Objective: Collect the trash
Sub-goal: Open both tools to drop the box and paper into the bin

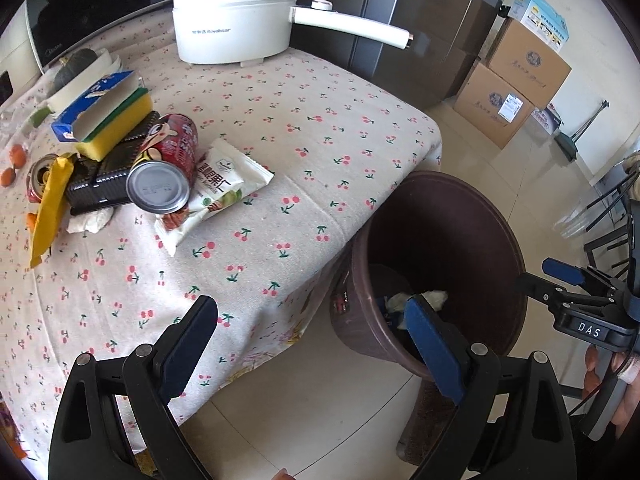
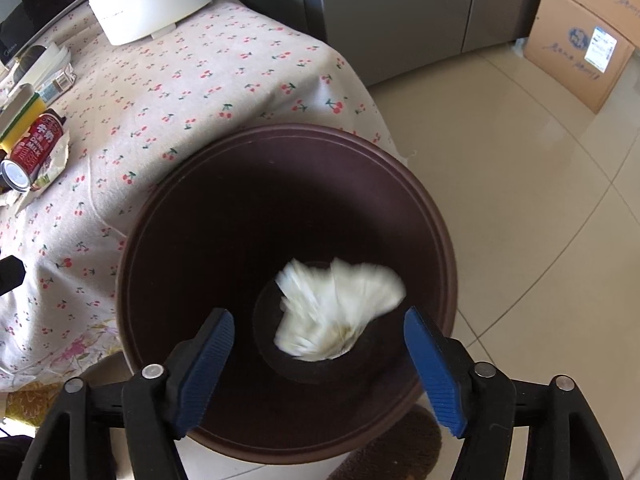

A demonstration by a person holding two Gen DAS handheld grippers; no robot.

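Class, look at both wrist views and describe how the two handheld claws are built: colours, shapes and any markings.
Both are alike. The left claw and right claw have black angular linkage arms with round silver pivot pins, and flat fingers faced with ribbed blue pads. In the left view, the right claw's body carries white "DAS" lettering.

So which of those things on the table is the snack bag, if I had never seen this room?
Start at the cherry-print tablecloth, then the clutter pile on its left side. The snack bag is the flat white pouch at the pile's right edge, under the lying red can. It alone is white with green lettering and fruit pictures.
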